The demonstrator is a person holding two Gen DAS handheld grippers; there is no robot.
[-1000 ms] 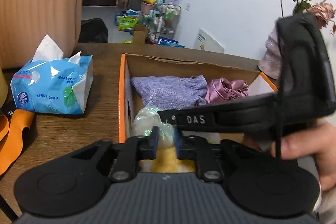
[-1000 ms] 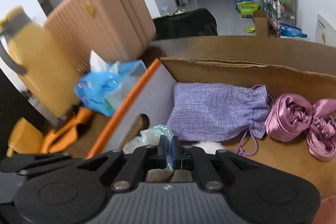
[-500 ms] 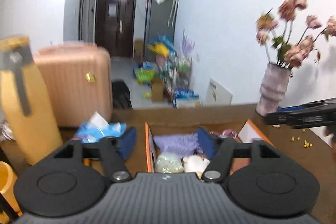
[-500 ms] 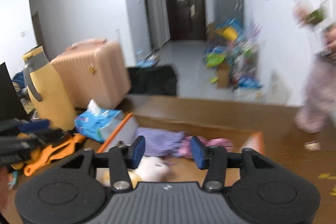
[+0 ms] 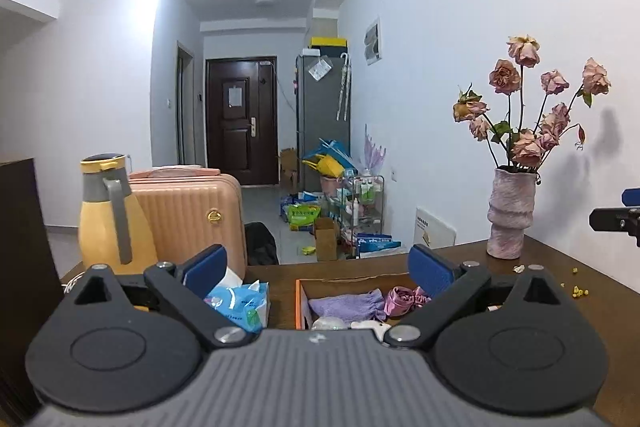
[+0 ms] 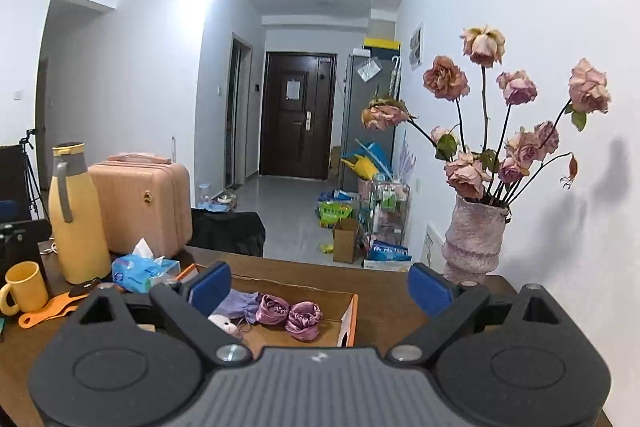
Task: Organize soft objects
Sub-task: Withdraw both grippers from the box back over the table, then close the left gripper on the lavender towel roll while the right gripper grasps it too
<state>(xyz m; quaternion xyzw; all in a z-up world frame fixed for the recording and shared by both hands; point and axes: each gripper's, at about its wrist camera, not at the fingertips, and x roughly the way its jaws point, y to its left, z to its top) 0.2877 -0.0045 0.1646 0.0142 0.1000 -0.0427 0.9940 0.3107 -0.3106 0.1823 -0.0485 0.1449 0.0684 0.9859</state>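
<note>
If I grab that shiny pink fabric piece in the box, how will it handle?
The pink fabric piece looks satiny and bunched into folds, so it is probably floppy and light. Its sheen suggests it may slip between the pads; pinching a thick fold seems safer.

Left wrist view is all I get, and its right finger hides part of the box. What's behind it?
Observer: The pink satin bundle, fully visible on the floor of the cardboard box, right of the purple pouch.
Operator: Right gripper holding anything?
Observer: No. The right gripper has its jaws opening, with nothing between them.
Operator: Anything left of the thermos?
Observer: A yellow mug, with an orange tool lying beside it.
</note>
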